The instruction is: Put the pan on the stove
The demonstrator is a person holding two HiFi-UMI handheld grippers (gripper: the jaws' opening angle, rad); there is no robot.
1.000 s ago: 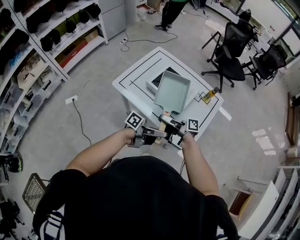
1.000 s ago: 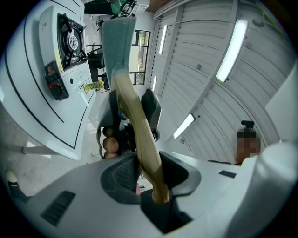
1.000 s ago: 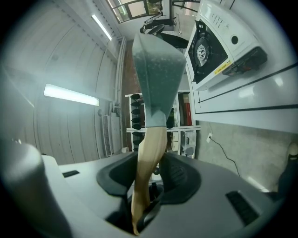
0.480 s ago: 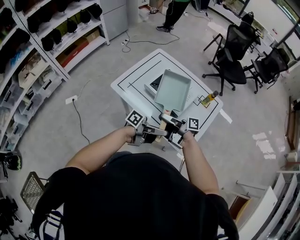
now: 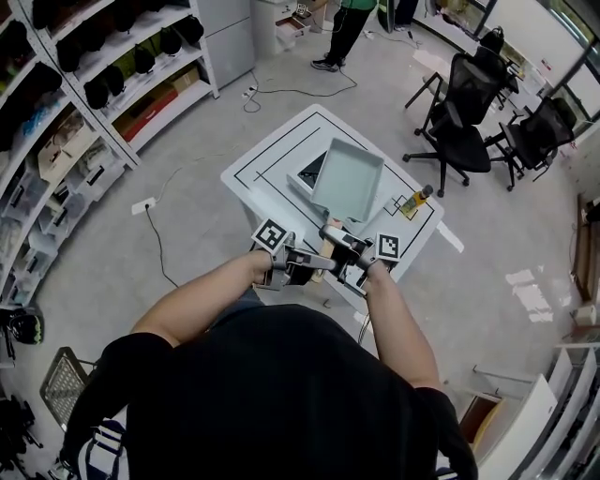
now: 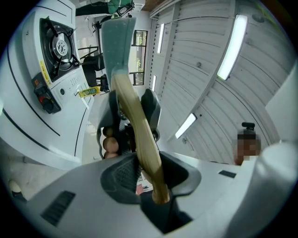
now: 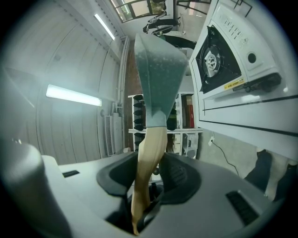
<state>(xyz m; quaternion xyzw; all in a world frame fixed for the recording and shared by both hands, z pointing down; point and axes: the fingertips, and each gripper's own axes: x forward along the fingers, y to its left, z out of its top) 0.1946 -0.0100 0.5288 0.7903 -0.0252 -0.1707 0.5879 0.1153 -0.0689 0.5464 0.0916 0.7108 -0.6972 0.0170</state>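
A rectangular grey-green pan (image 5: 349, 178) with a wooden handle (image 5: 323, 253) hangs over the white table (image 5: 267, 155), and it hides much of the portable gas stove (image 5: 307, 171) below. My left gripper (image 5: 302, 265) and right gripper (image 5: 339, 255) meet from either side, both shut on the handle. In the left gripper view the handle (image 6: 139, 139) runs up between the pads of the left gripper (image 6: 149, 179) to the pan (image 6: 116, 42), with the stove (image 6: 56, 46) at the left. In the right gripper view the right gripper (image 7: 146, 186) clamps the handle (image 7: 148, 158) below the pan (image 7: 158, 69), and the stove (image 7: 219, 56) lies at the right.
A small yellow bottle (image 5: 412, 200) stands at the table's right side. Black office chairs (image 5: 459, 103) are beyond it. Storage shelves (image 5: 84, 84) line the left. A person's legs (image 5: 347, 23) show at the far end, and a cable (image 5: 159, 234) trails on the floor.
The pan has edged slightly farther out over the stove. Both grippers keep the same hold on the handle.
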